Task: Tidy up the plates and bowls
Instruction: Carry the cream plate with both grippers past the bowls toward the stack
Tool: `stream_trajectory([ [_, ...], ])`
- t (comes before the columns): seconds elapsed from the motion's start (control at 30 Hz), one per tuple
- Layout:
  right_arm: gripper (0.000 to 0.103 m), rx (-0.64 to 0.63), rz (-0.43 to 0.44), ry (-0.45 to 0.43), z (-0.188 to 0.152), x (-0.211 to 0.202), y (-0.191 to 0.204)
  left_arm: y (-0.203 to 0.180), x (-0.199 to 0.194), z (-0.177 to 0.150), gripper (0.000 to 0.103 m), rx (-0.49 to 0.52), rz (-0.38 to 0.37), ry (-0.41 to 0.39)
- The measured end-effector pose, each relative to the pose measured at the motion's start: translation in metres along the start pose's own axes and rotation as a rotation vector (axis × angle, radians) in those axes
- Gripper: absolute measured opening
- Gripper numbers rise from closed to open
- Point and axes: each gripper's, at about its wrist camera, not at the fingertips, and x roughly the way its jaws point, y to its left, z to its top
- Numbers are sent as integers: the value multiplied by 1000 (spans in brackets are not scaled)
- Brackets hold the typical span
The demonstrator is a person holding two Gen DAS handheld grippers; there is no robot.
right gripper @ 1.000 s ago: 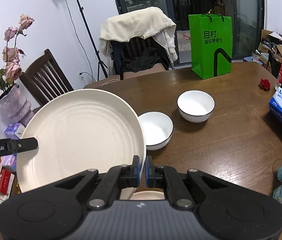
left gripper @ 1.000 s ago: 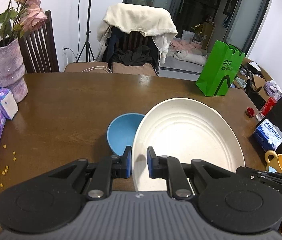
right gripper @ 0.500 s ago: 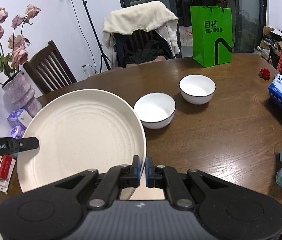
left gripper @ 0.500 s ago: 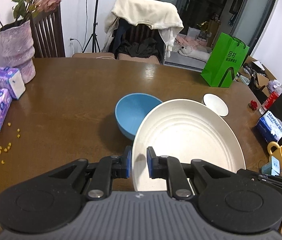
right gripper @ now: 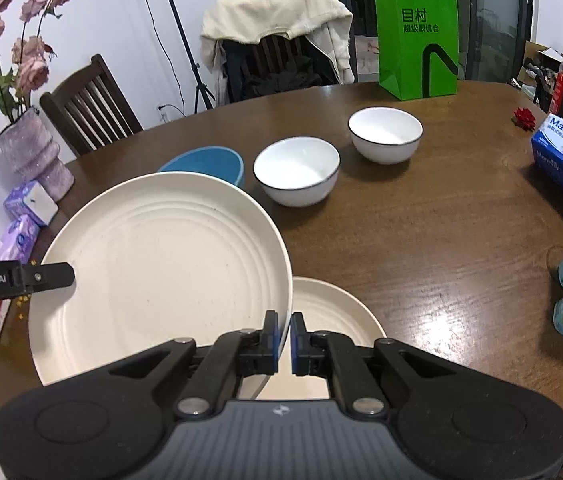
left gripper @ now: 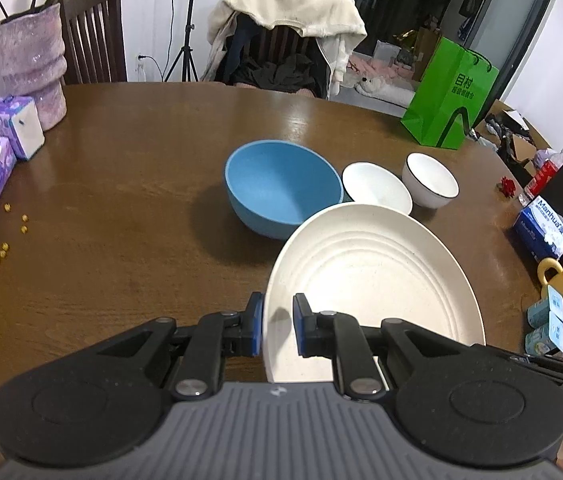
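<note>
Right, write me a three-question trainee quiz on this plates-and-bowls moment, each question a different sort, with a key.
1. True or false: the left gripper and right gripper each clamp an edge of the same cream plate.
2. Multiple choice: what lies on the table directly under the held plate's right edge? A) a blue bowl B) a second cream plate C) a yellow mug
3. Fill in: how many white bowls with dark rims stand beyond the plate?

Key:
1. True.
2. B, the second cream plate.
3. Two: the nearer white bowl and the farther white bowl, to the right of the blue bowl.
</note>
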Motion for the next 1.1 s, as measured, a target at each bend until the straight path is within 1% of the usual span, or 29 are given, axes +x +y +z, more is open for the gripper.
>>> stream_trajectory([
  [0.17,6,-5,-16,13,-11,4,-6,-4,7,-7,16,4,-2,15],
  [0.67,6,7,-42,44,-26,15,-23,-19,23,-30,16,34,1,55],
  [1.1,6,23,-65,57,-39,19,-39,-34,37,-40,16,72,-2,75],
])
